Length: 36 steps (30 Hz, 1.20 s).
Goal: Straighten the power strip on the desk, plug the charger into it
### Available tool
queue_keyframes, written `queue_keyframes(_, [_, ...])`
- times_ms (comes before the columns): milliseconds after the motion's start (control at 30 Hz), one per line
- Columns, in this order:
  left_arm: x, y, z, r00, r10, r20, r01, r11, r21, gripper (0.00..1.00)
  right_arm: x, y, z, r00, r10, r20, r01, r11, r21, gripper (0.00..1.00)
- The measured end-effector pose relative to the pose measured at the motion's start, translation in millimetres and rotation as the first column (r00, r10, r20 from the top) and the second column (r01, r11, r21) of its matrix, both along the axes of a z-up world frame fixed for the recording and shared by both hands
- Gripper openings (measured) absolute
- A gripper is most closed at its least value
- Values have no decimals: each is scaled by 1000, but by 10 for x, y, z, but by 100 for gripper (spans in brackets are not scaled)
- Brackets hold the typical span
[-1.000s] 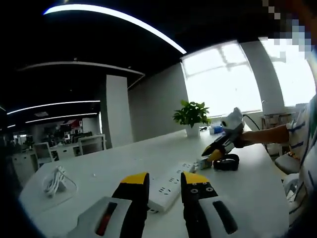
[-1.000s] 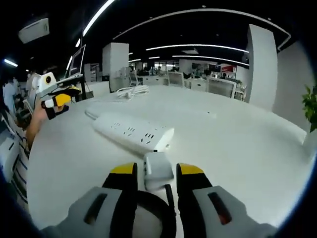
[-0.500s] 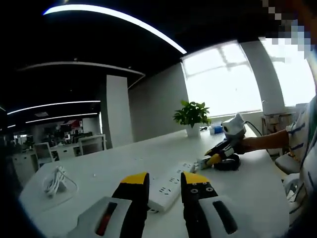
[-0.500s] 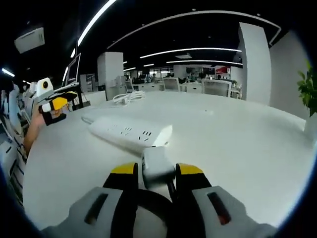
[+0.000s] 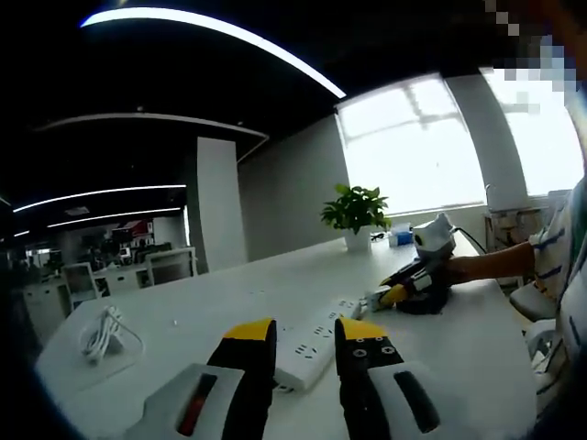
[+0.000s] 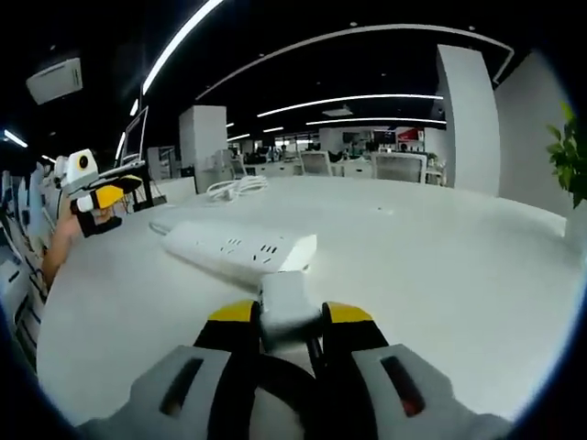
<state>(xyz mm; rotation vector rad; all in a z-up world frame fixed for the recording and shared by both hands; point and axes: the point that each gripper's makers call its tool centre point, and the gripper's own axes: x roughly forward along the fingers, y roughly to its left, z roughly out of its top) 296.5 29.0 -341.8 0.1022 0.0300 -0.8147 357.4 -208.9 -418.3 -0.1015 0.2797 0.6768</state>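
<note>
In the right gripper view the right gripper (image 6: 282,316) has its jaws closed on the white charger (image 6: 286,307), which sits low over the desk (image 6: 440,275). Just beyond it lies the power strip (image 6: 240,248), its near end almost touching the charger and its long body running away to the left, so the sockets lie ahead and to the left of the plug. In the left gripper view the left gripper (image 5: 304,332) holds nothing, its jaws a little apart above the strip's other end. The right one looks nearer to the sockets. Far off rests a coiled white cable (image 5: 101,332).
</note>
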Motion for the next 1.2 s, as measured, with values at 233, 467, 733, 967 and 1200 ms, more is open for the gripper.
queue_keyframes(233, [-4,-13,-24,1000,-4,-5,4,1000,7,26,-8,4,12,1000,6,24,-6,1000,-4,25])
queue_keyframes(467, [-6,-10,-40,1000,-5,-10,5,1000,8,26,-46,13,12,999,25,20,-24,999,-31,24])
queue_keyframes(733, [-13,-17,-49,1000,-8,-12,8,1000,13,26,-78,-46,86,999,36,12,-34,995,-96,24])
queue_keyframes(967, [-17,-22,-66,1000,-9,-16,9,1000,22,26,-87,-38,221,997,63,39,-55,982,-182,24])
queue_keyframes(1200, [-11,-22,-74,1000,-11,-22,11,1000,22,26,-72,31,361,992,118,51,-99,954,-284,24])
